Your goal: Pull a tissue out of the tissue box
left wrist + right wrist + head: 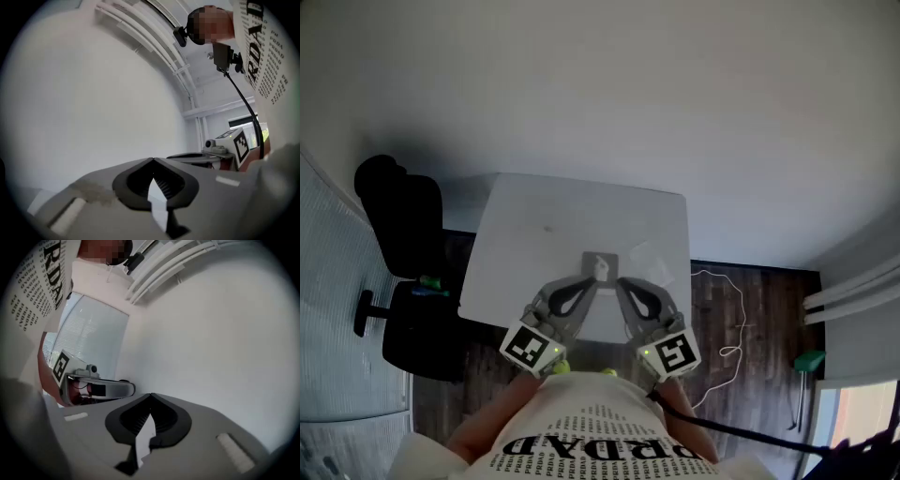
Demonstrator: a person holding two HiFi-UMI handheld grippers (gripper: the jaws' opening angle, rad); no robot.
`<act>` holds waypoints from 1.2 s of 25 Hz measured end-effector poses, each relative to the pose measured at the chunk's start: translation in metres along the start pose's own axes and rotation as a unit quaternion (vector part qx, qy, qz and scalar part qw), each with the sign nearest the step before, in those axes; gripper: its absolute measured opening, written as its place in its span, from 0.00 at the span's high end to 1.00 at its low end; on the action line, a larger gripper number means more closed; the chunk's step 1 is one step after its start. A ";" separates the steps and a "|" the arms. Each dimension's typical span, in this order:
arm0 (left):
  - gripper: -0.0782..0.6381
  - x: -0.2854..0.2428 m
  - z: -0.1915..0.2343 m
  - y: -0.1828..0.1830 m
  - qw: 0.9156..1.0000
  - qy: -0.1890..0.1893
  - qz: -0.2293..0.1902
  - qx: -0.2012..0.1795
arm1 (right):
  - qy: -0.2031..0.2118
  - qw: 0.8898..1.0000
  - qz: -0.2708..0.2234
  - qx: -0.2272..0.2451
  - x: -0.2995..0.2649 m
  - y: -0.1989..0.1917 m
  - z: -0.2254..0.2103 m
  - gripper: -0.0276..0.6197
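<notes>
In the head view a small grey tissue box (600, 266) with a white tissue poking from its top stands near the front of a white table (544, 234). My left gripper (587, 280) and right gripper (620, 281) are held close to my body, their tips just short of the box on either side. Both are shut with nothing between the jaws. The left gripper view shows its tips (152, 160) touching, aimed at a bare white wall. In the right gripper view the tips (151, 395) also meet. The box is hidden in both gripper views.
A crumpled clear wrapper (649, 255) lies on the table right of the box. A black office chair (401, 234) stands at the table's left. A white cord (729, 319) trails over the dark wood floor at the right, near a green object (811, 361).
</notes>
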State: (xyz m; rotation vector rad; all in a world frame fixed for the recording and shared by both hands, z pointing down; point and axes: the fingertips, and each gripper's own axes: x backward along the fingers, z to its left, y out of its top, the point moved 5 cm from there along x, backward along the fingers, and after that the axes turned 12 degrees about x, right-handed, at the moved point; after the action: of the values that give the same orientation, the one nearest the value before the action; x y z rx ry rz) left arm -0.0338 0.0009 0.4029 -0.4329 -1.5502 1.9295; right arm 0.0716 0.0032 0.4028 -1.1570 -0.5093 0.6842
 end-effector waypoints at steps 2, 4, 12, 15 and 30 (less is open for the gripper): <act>0.90 0.002 0.000 -0.003 1.000 0.002 0.005 -0.001 | -0.001 1.000 -0.003 -0.004 0.001 0.002 0.001 0.94; 0.90 0.006 0.003 -0.008 1.000 0.003 0.017 -0.008 | -0.001 1.000 -0.004 -0.008 0.001 0.003 0.003 0.94; 0.90 0.010 0.002 -0.010 1.000 0.000 0.024 -0.013 | -0.002 1.000 -0.006 -0.018 0.003 0.003 0.007 0.94; 0.90 0.007 -0.001 -0.007 1.000 -0.002 0.016 -0.008 | 0.001 1.000 -0.003 -0.024 0.004 0.001 0.008 0.94; 0.90 0.014 -0.004 -0.006 1.000 -0.004 0.008 -0.003 | 0.013 1.000 0.000 -0.020 0.003 0.002 0.021 0.94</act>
State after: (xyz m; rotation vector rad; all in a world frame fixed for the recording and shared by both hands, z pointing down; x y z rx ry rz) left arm -0.0406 0.0138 0.4089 -0.4424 -1.5626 1.9424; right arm 0.0590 0.0197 0.4079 -1.2021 -0.5028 0.6598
